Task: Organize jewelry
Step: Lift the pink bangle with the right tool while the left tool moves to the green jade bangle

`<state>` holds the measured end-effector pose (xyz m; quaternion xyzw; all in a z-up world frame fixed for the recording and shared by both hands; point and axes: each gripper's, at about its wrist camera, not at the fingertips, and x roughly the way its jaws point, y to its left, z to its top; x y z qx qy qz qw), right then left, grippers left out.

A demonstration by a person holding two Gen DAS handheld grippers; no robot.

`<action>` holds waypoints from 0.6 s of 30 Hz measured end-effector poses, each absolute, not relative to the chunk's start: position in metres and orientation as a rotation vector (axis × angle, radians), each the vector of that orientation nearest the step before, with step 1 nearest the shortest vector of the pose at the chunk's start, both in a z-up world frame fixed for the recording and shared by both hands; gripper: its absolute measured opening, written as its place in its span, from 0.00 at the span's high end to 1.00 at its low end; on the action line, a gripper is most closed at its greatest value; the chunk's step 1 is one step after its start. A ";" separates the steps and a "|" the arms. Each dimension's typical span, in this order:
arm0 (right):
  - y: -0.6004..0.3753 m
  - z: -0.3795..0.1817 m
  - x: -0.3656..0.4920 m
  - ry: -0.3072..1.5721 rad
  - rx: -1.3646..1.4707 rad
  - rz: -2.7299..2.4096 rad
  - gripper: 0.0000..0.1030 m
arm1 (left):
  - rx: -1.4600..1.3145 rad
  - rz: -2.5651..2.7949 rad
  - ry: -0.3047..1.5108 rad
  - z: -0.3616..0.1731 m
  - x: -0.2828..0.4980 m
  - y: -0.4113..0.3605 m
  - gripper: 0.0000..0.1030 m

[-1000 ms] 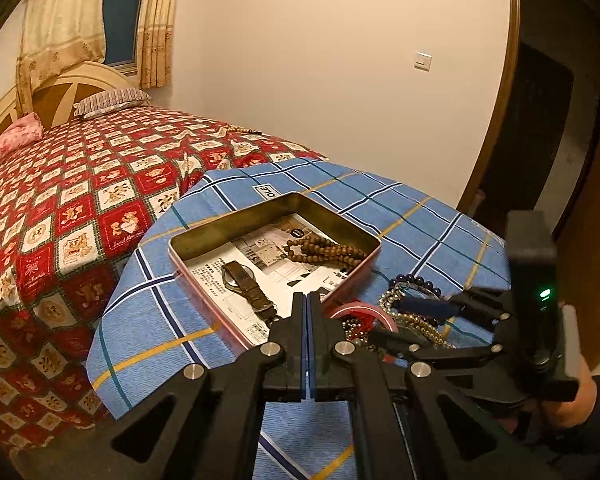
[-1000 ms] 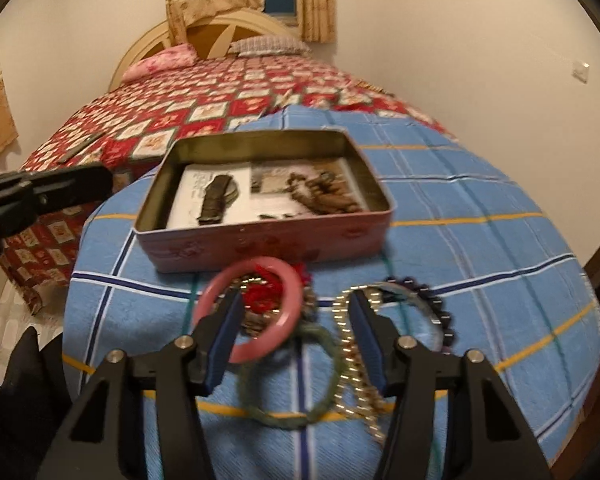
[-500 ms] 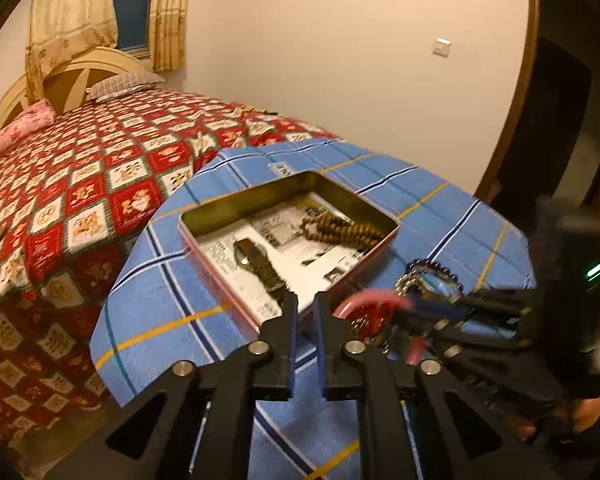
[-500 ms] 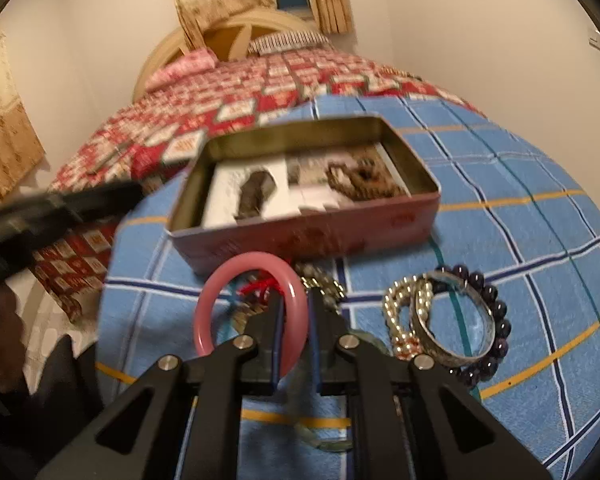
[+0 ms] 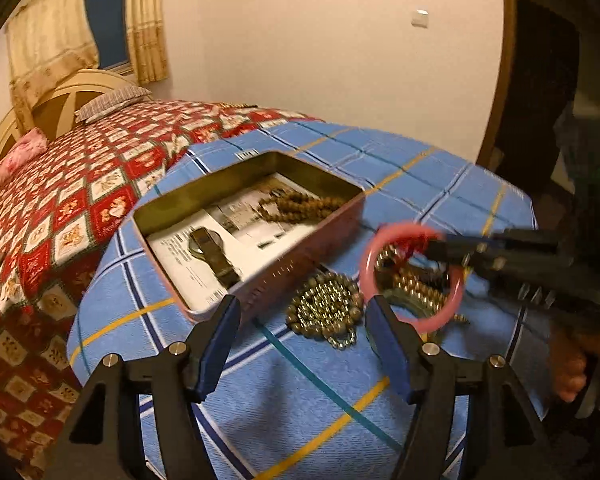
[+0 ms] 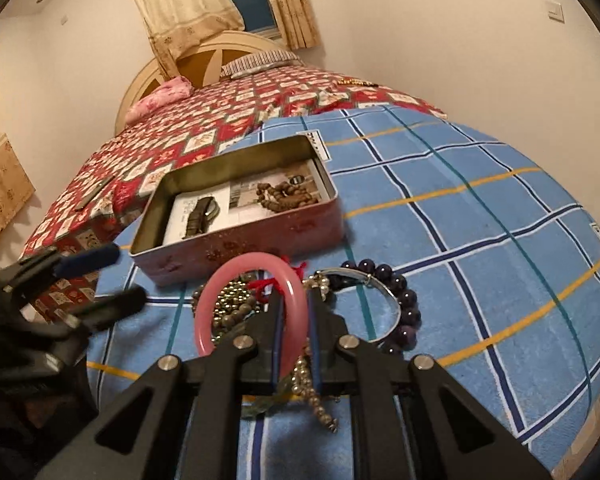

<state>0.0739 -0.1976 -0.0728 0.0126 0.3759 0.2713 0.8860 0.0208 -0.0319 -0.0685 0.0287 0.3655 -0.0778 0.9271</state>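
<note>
**Pink bangle lifts clear of the pile as left jaws swing wide**

The right gripper (image 6: 294, 322), open over the jewelry a second ago, now has its jaws clamped on the near arc of the pink bangle (image 6: 208, 312) and holds it raised above the heap of bead strands (image 5: 324, 312) on the blue checked table (image 6: 500, 240). The left gripper (image 5: 304, 344), shut a second ago, now stands with jaws well apart near the tin. That suggests the pick is done and the carry to the open tin (image 6: 236, 248) comes next, where a watch (image 6: 198, 216) and brown beads (image 6: 284, 196) already lie. The ring stands on edge, its plane running from near to far toward the tin, a red thread (image 6: 276, 282) at its far right rim.
</note>
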 end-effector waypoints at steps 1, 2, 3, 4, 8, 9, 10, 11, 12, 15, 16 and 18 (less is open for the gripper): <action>-0.202 -0.071 0.074 0.780 0.048 0.559 0.87 | 0.054 -0.159 0.756 -0.071 0.021 -0.031 0.36; -0.207 -0.072 0.075 0.784 0.071 0.558 0.87 | 0.047 -0.160 0.762 -0.073 0.022 -0.029 0.36; -0.212 -0.073 0.078 0.797 0.098 0.553 0.87 | 0.037 -0.158 0.766 -0.074 0.023 -0.026 0.36; -0.215 -0.075 0.079 0.805 0.103 0.547 0.87 | 0.029 -0.151 0.767 -0.075 0.024 -0.024 0.36; -0.225 -0.076 0.079 0.810 0.135 0.522 0.87 | 0.021 -0.155 0.768 -0.075 0.027 -0.024 0.36; -0.223 -0.076 0.079 0.813 0.117 0.516 0.87 | 0.017 -0.166 0.758 -0.073 0.026 -0.025 0.36; -0.219 -0.075 0.077 0.808 0.091 0.510 0.87 | 0.019 -0.174 0.747 -0.071 0.026 -0.027 0.36; -0.216 -0.074 0.075 0.808 0.082 0.517 0.87 | 0.029 -0.175 0.733 -0.068 0.024 -0.028 0.36; -0.214 -0.074 0.075 0.810 0.087 0.534 0.87 | 0.042 -0.165 0.721 -0.065 0.023 -0.028 0.36; -0.203 -0.069 0.066 0.793 0.097 0.631 0.87 | 0.028 -0.136 0.706 -0.062 0.022 -0.019 0.36; -0.199 -0.067 0.063 0.783 0.074 0.641 0.87 | 0.022 -0.132 0.713 -0.062 0.023 -0.017 0.36; -0.191 -0.067 0.059 0.781 0.042 0.665 0.87 | 0.015 -0.125 0.726 -0.066 0.024 -0.013 0.36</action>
